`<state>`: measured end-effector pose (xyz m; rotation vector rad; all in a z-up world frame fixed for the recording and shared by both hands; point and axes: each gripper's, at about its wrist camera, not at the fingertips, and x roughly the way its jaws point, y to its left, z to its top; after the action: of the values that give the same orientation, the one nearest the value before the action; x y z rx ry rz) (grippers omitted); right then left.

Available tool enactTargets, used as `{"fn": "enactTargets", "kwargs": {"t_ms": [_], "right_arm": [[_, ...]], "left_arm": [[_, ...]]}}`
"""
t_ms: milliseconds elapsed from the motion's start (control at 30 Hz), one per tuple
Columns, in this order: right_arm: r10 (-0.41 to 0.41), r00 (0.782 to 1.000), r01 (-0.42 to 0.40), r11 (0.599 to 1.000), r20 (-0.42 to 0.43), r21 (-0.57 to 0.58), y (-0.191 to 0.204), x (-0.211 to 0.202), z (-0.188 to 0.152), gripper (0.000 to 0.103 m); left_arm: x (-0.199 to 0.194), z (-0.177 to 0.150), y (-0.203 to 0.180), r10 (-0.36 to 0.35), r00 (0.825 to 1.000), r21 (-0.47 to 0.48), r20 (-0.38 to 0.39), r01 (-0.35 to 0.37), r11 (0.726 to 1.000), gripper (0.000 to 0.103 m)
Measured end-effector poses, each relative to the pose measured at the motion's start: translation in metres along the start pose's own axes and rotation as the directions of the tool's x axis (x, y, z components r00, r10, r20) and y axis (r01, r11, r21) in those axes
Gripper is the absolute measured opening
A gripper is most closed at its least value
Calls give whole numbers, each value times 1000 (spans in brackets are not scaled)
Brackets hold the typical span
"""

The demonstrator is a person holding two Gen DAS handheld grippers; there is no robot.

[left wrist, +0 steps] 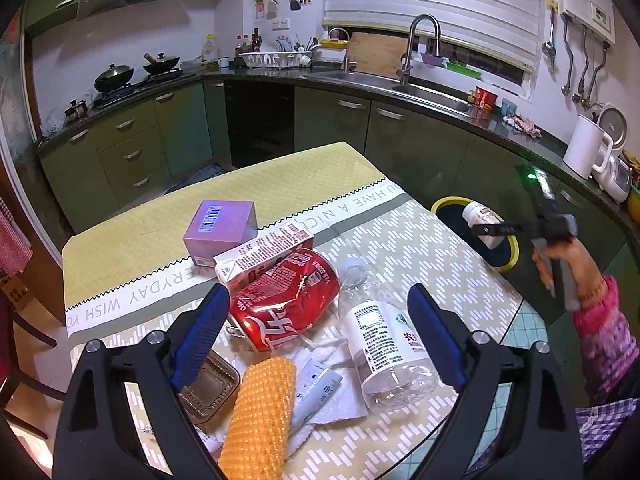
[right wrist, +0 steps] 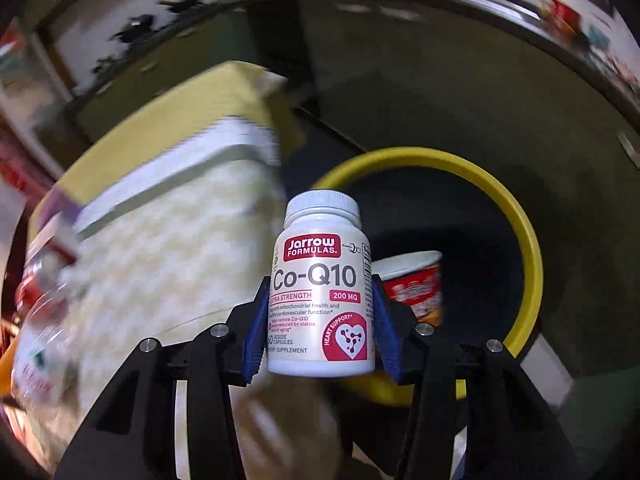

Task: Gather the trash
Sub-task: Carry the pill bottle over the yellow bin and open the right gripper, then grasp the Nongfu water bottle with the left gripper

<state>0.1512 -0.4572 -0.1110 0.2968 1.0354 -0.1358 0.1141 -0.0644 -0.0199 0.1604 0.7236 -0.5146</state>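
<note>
Right gripper (right wrist: 320, 320) jaws clamp supplement bottle (right wrist: 322, 280), seemingly over bin (right wrist: 520, 216); left gripper (left wrist: 316, 336) jaws wide, empty.

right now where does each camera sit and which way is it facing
Left wrist: sits on the left gripper, looking down across the table of trash toward the kitchen counter; its open blue fingers frame a crushed red can, and the person's right hand shows.
Right wrist: sits on the right gripper, looking down at the yellow-rimmed bin; its fingers clamp a white supplement bottle.
Shared: bottle, bin, table.
</note>
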Motion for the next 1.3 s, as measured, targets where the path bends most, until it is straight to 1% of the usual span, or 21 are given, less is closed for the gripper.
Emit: {"fn": "enactTargets", "kwargs": {"t_ms": [100,167,233,267,333,433,533,700,800,900,1000,1133,1233,1300], "right_arm": [[-25,1000,26,999,-20,46,-21,21,13,47],[-37,999,38,997,-14,72,-33,30,21,48],[-63,998,62,994,10,89,-42,31,26,62],[-78,996,74,993,31,95,-46,26,26,62],[-75,996,69,992,56,102,-49,18,25,62],[-70,994,63,993,80,96,-49,2,17,62],[-75,992,68,995,103,71,-43,-17,-2,62],[-60,989,52,997,133,66,-39,-42,-26,62],[-51,988,43,997,148,57,-34,-52,-37,62],[-32,987,25,999,159,46,-29,-57,-40,63],[-25,985,20,999,168,31,-24,-63,-44,63],[4,986,-6,1000,166,13,-20,-61,-43,63],[24,986,-26,1000,163,10,-20,-59,-43,63],[32,987,-34,999,161,10,-21,-58,-44,63]], "left_arm": [[3,2,-6,-1,1000,9,-11,1,1000,86],[5,2,-10,-4,1000,18,-20,4,1000,86],[8,3,-15,-7,1000,30,-30,8,1000,86],[10,2,-19,-9,999,37,-37,10,999,86],[14,1,-23,-13,999,47,-46,15,999,86],[19,0,-28,-22,998,54,-58,25,998,86],[25,-2,-32,-35,997,52,-72,39,998,87],[38,-9,-44,-55,992,65,-115,62,996,87],[51,-14,-50,-62,985,60,-159,72,996,87],[63,-19,-54,-63,978,53,-199,75,996,87],[73,-23,-56,-53,972,49,-228,66,997,87],[90,-26,-59,-57,959,35,-278,70,997,87],[104,-25,-60,-38,947,30,-320,50,998,87],[113,-25,-59,-38,938,23,-345,49,999,87]]}}
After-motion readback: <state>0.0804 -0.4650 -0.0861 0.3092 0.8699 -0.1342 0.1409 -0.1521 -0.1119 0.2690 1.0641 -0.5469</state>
